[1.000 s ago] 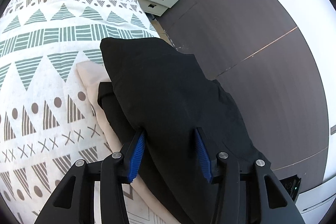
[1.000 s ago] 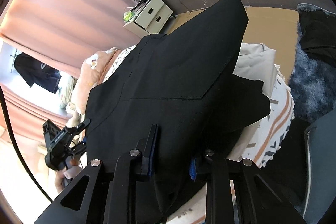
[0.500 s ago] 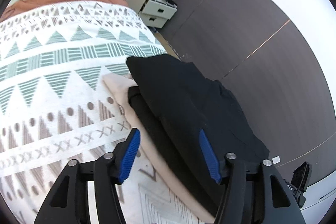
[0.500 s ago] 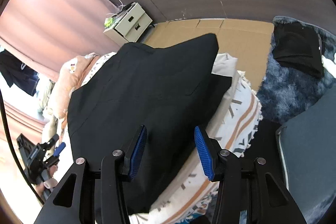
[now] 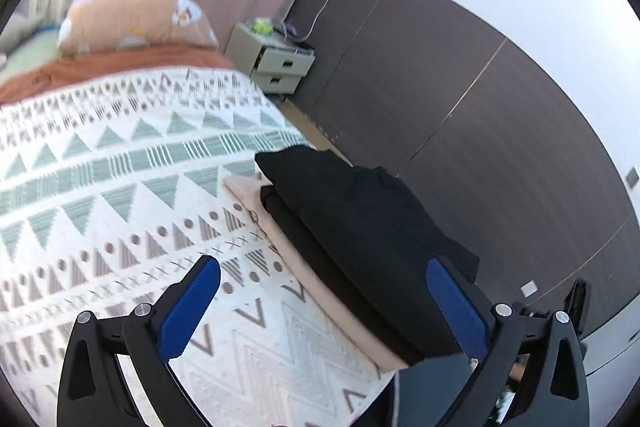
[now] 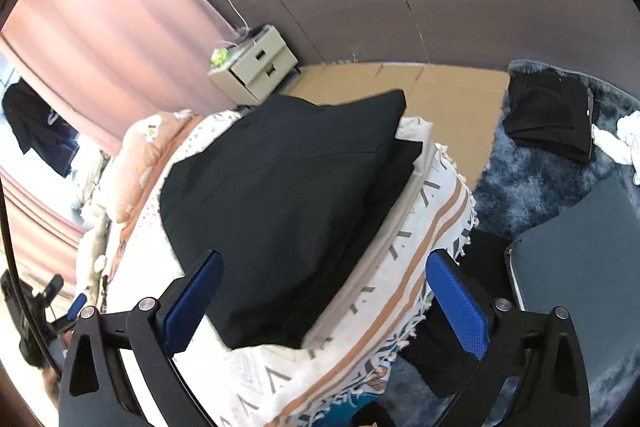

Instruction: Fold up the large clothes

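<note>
A folded black garment (image 5: pixel 360 215) lies on top of a folded beige garment (image 5: pixel 308 267) and another dark one, stacked at the right edge of the patterned bed cover (image 5: pixel 120 195). It shows in the right wrist view (image 6: pixel 280 187) as a black stack near the bed's corner. My left gripper (image 5: pixel 324 299) is open and empty, pulled back from the stack. My right gripper (image 6: pixel 324 295) is open and empty, above the near end of the stack.
A bedside cabinet (image 5: pixel 276 67) stands by the dark wall. A pillow (image 5: pixel 136 19) lies at the bed head. A dark garment (image 6: pixel 552 115) and a white cloth (image 6: pixel 624 143) lie on the blue shaggy rug (image 6: pixel 532 187). A grey chair seat (image 6: pixel 576 267) is at right.
Both grippers have let go of the black garment and opened wide. It now lies on the stack. Both grippers have drawn back from it.
</note>
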Demonstrator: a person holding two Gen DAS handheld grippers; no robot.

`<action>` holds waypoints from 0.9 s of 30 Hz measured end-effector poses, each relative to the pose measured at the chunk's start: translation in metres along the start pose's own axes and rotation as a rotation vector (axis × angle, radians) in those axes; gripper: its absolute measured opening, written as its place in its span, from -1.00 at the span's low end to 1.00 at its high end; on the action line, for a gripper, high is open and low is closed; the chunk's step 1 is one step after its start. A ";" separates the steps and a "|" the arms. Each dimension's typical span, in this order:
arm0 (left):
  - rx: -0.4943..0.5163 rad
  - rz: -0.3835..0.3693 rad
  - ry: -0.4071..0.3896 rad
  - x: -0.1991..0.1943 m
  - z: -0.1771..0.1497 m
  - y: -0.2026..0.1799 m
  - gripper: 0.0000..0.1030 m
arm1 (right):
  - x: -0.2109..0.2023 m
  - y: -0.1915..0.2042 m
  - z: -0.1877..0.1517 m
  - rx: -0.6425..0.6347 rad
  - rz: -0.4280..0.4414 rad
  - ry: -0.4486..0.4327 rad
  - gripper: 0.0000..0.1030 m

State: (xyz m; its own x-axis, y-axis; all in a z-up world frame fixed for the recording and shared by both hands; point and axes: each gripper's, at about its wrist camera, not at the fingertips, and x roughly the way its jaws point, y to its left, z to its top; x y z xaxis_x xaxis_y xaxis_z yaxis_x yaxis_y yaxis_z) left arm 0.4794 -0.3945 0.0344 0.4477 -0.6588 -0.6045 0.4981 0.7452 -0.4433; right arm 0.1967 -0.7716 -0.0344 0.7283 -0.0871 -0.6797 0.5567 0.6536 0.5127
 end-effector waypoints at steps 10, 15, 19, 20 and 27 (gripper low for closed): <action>0.060 0.078 -0.113 -0.101 -0.025 -0.006 0.99 | -0.050 0.041 -0.038 -0.080 0.036 -0.108 0.99; 0.115 0.112 -0.148 -0.147 -0.043 -0.010 0.99 | -0.074 0.061 -0.058 -0.135 0.051 -0.122 0.99; 0.128 0.139 -0.176 -0.184 -0.063 -0.010 0.99 | -0.099 0.075 -0.074 -0.189 0.069 -0.157 0.99; 0.127 0.145 -0.183 -0.193 -0.069 -0.009 0.99 | -0.104 0.078 -0.079 -0.197 0.074 -0.165 0.99; 0.149 0.204 -0.258 -0.251 -0.114 -0.014 0.99 | -0.138 0.089 -0.109 -0.253 0.061 -0.217 0.99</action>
State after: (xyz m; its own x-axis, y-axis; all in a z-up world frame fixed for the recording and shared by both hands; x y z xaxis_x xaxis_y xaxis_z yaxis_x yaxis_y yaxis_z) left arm 0.2756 -0.2281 0.1169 0.7122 -0.5168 -0.4751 0.4736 0.8533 -0.2181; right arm 0.1020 -0.6193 0.0483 0.8403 -0.1823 -0.5106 0.4127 0.8258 0.3843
